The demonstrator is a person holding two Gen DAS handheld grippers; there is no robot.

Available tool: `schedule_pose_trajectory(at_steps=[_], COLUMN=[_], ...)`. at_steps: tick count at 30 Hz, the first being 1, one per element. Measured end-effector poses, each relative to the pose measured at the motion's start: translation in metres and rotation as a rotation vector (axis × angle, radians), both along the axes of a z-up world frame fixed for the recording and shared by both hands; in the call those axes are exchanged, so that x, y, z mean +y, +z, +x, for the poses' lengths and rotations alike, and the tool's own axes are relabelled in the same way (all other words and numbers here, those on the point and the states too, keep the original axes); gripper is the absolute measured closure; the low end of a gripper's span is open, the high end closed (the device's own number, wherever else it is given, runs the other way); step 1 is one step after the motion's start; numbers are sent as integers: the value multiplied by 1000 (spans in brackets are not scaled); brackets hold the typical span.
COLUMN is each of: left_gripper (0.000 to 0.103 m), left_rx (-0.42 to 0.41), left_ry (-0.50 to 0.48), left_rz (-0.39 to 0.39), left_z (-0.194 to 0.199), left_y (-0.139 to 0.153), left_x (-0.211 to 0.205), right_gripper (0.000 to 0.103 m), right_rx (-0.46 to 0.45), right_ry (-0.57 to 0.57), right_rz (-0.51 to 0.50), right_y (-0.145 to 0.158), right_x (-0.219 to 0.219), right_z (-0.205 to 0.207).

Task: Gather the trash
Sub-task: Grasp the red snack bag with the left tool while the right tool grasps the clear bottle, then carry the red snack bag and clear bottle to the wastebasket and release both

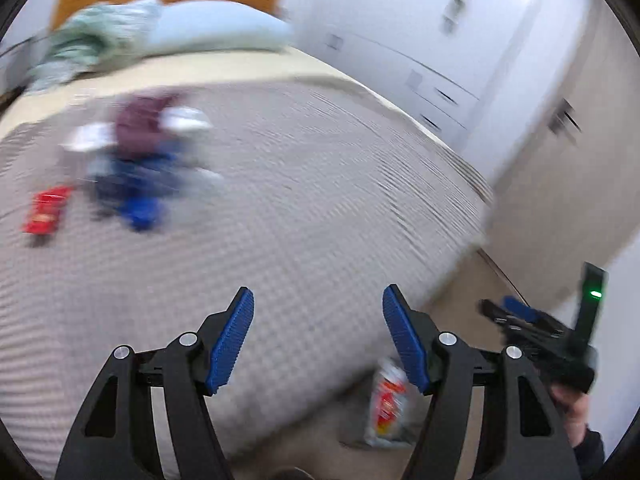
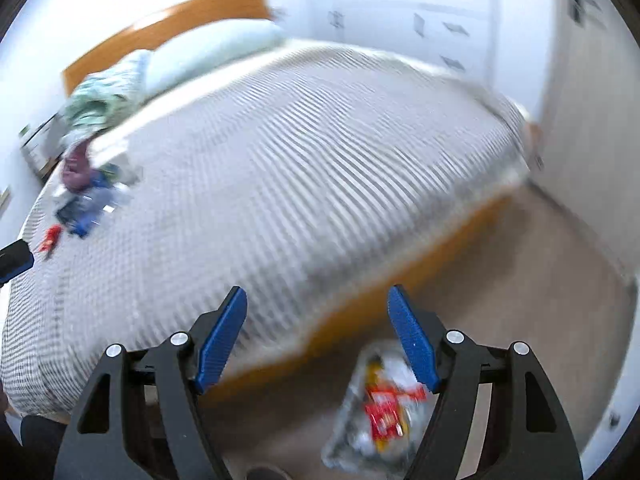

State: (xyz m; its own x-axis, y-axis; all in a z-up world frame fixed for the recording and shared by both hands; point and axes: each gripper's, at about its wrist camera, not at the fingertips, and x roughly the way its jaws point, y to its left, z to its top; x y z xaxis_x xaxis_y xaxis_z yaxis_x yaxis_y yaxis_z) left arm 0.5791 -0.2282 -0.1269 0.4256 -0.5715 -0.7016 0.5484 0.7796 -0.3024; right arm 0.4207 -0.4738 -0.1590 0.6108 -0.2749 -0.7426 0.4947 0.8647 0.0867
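Both open tongs (image 2: 318, 336) hang above floor-bound trash bag (image 2: 376, 412).

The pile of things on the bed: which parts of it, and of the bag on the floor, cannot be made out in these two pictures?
- Pile of things, left wrist view: motion blur; only maroon, blue and white patches show.
- Red packet, both views: print unreadable, blurred.
- Clear bag, right wrist view: blurred, partly behind the right tongs.
- Same bag, left wrist view: cut by the left tongs.

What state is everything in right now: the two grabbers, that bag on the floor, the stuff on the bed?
Left gripper: open, empty.
Right gripper: open, empty.
Clear bag: on the floor, holding red wrappers.
Red wrapper: lying on the bed.
Blurred pile: on the bed, uncollected.
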Motion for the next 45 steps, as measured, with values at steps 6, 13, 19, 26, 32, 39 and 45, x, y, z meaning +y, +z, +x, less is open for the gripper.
schedule_pose_trajectory(at_steps=[6, 13, 19, 26, 32, 39, 45], left_gripper=[35, 31, 78, 99, 99, 99, 99], left_rx=[47, 191, 144, 68, -48, -66, -51], left_ry=[364, 574, 555, 628, 818, 833, 819], left_rz=[-4, 69, 129, -39, -236, -171, -176], left_z=[121, 229, 261, 281, 309, 382, 398], left_y=[-20, -86, -111, -81, -40, -41, -43], left_x=[139, 205, 187, 239, 357, 396, 399], right_gripper=[33, 33, 33, 28, 28, 28, 46], right_rx=[-73, -135, -121, 21, 178, 281, 316], right_ry=[187, 427, 650, 769, 754, 640, 592], right_rz=[1, -51, -79, -41, 63, 74, 43], right_y=[38, 80, 115, 105, 62, -10, -42], right_x=[50, 116, 181, 243, 302, 365, 388], right_z=[101, 212, 320, 473, 618, 736, 761])
